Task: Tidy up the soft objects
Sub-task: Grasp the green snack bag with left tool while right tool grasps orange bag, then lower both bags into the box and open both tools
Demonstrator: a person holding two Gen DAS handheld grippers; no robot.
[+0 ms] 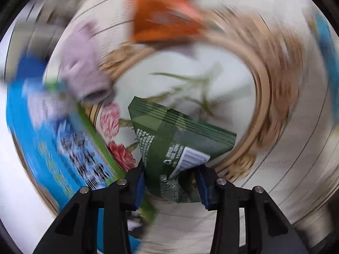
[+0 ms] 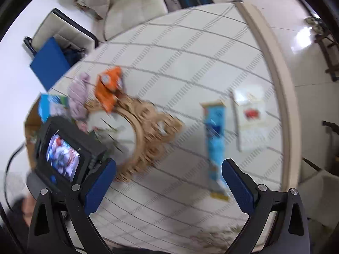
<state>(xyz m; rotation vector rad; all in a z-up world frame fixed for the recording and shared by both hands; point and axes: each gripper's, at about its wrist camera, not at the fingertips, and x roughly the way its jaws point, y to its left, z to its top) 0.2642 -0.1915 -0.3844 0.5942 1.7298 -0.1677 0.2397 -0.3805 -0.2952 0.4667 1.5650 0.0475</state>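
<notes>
Clamping a dark green foil snack packet by its crumpled lower end, the left tongs hold it above a round tray with a woven, wicker-like rim and a glossy floral centre. The main risk, as I judge it, is slippage: the packet's film is slick and creased, and the pads grip only a folded corner, so a quick swing could let it twist free or land on the rim instead of inside. An orange packet and a soft lilac knitted piece already lie across the tray's far edge, and a blue printed packet leans at its left side; a careless drop could knock any of these off. The right tongs are spread wide and carry nothing, hovering over the table, whose cloth shows a pale grid pattern. Near them lies a long blue pouch, flat and shiny, beside a white packet toward the table's right edge.
</notes>
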